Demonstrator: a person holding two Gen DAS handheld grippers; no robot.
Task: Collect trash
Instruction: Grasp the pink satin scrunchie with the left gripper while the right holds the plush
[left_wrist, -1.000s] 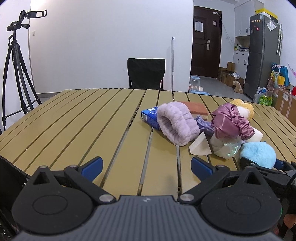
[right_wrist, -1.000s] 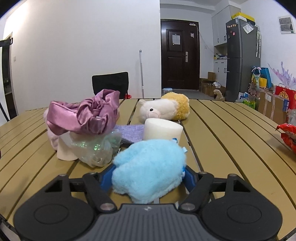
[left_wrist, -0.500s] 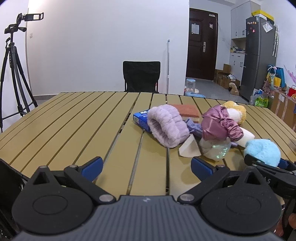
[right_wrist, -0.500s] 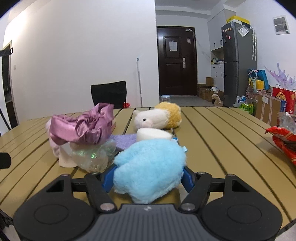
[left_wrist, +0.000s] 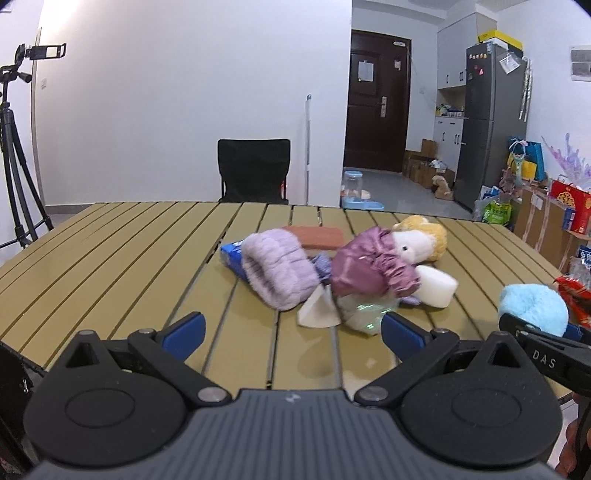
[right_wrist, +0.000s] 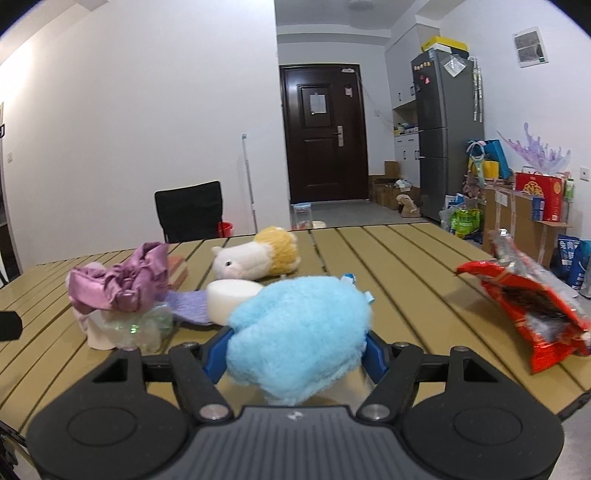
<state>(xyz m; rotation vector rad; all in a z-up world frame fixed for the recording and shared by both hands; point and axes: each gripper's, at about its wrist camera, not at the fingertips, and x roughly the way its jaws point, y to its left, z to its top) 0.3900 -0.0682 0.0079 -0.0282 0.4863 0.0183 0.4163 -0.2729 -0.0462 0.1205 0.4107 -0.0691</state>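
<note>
Right gripper (right_wrist: 297, 341) pinching the blue plush (right_wrist: 299, 336) between both pads, held over the slatted table (right_wrist: 399, 273). Left gripper (left_wrist: 291, 330) spread wide, nothing between the fingers. Red snack bag (right_wrist: 532, 310), torn open and dark inside, contents unreadable, lies at 3 o'clock of the plush; clutter pile with crumpled clear wrapper (right_wrist: 138, 328) at 9 o'clock.

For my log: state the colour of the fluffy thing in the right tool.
Light blue fluffy thing; right wrist view.
</note>
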